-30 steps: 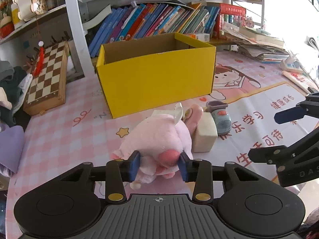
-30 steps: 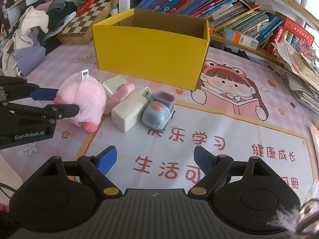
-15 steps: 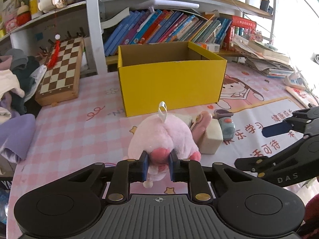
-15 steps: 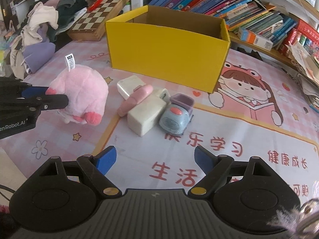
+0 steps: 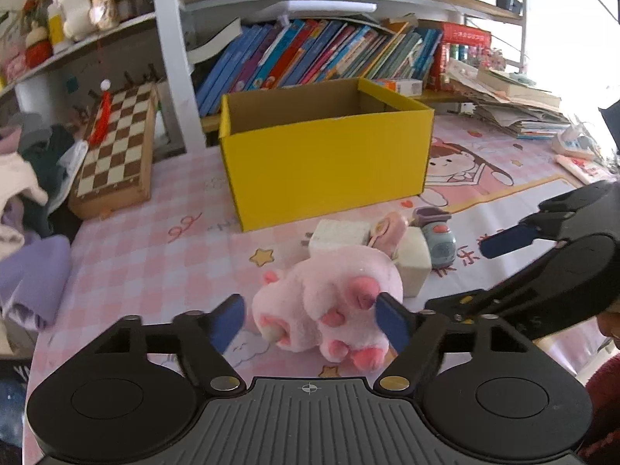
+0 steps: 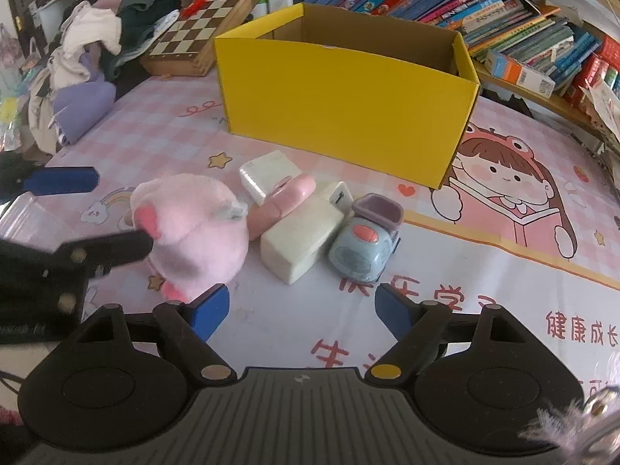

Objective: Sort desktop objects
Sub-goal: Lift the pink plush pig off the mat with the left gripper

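A pink plush pig (image 5: 333, 298) lies on the mat between the wide-open fingers of my left gripper (image 5: 310, 319); the right finger touches its foot. The plush also shows in the right wrist view (image 6: 193, 232). Behind it lie a white block (image 6: 298, 240), a smaller white box (image 6: 267, 176), a pink oblong thing (image 6: 283, 203) and a blue-grey toy car (image 6: 366, 244). An open yellow cardboard box (image 5: 325, 155) stands behind them. My right gripper (image 6: 300, 312) is open and empty, low in front of the block and the car.
A chessboard box (image 5: 116, 151) and a pile of clothes (image 6: 85, 66) are at the left. Book shelves (image 5: 310, 54) run along the back. Stacked papers (image 5: 515, 104) lie at the far right. The table has a pink checked cloth and a printed mat (image 6: 484, 271).
My left gripper, shut on the plush half a second ago, has opened wide. The plush now lies on the mat, rolled feet toward me. The right gripper moved closer to the toys.
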Tool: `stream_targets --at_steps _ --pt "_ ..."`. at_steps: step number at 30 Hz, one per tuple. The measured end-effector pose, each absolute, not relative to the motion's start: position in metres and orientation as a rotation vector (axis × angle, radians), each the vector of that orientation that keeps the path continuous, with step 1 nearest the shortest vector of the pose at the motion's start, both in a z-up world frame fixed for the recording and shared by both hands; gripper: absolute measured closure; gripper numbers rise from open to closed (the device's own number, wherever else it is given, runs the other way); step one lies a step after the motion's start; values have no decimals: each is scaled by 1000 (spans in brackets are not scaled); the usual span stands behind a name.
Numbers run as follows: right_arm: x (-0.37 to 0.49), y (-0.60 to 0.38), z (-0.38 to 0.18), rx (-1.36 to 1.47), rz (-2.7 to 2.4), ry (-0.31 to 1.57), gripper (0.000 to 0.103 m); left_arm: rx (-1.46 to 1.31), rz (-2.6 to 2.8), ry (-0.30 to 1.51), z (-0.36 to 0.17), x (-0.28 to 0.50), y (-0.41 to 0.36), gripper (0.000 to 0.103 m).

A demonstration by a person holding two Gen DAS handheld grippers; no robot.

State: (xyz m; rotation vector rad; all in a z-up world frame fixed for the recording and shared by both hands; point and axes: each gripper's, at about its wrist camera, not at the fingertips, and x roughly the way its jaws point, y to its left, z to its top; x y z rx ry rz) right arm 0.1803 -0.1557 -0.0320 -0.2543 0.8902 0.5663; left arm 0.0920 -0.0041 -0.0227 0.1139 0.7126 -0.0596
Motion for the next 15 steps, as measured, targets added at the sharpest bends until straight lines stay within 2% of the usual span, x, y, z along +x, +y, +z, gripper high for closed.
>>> stream_targets --at_steps 7,12,15 --pt "201 -168 -33 -195 484 892 26 135 -65 758 -31 102 -11 21" --pt "214 -172 -37 -191 449 907 40 146 -61 789 -37 109 -16 21" --pt "223 -173 -40 -182 456 923 43 145 -59 801 -39 112 -17 21"
